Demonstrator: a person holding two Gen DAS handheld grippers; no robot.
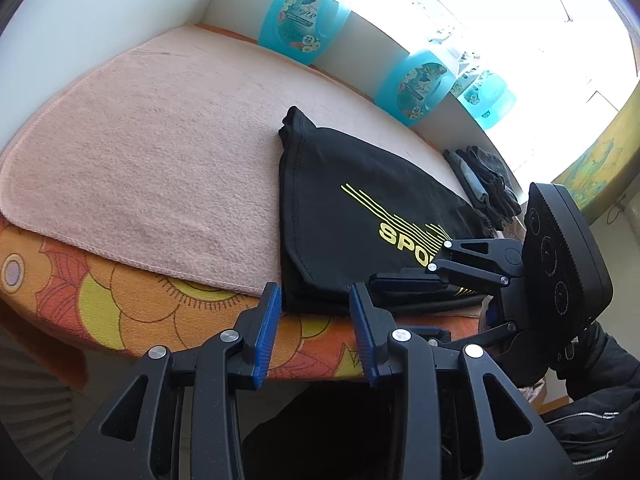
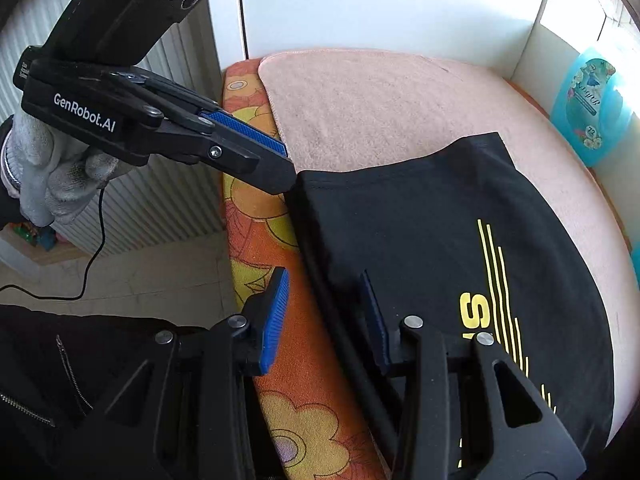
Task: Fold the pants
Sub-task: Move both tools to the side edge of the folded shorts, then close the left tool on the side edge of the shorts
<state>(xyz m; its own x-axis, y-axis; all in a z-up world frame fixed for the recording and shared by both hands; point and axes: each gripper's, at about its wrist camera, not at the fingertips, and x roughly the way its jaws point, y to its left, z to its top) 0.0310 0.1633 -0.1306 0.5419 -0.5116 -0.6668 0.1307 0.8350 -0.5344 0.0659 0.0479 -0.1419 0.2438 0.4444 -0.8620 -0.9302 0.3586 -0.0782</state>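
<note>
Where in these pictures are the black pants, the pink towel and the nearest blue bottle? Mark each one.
black pants (image 2: 420, 216): right wrist view, plain black cloth above the yellow print.
pink towel (image 1: 152, 152): left wrist view, bare middle of the towel.
blue bottle (image 1: 298, 16): left wrist view, its flowered label.

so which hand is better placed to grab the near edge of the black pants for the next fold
Right, probably: the right gripper has its fingers astride the near edge of the pants, while the left gripper only meets their corner.

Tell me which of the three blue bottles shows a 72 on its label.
The leftmost blue bottle, standing alone by the back corner; the other two bottles cluster farther right.
</note>
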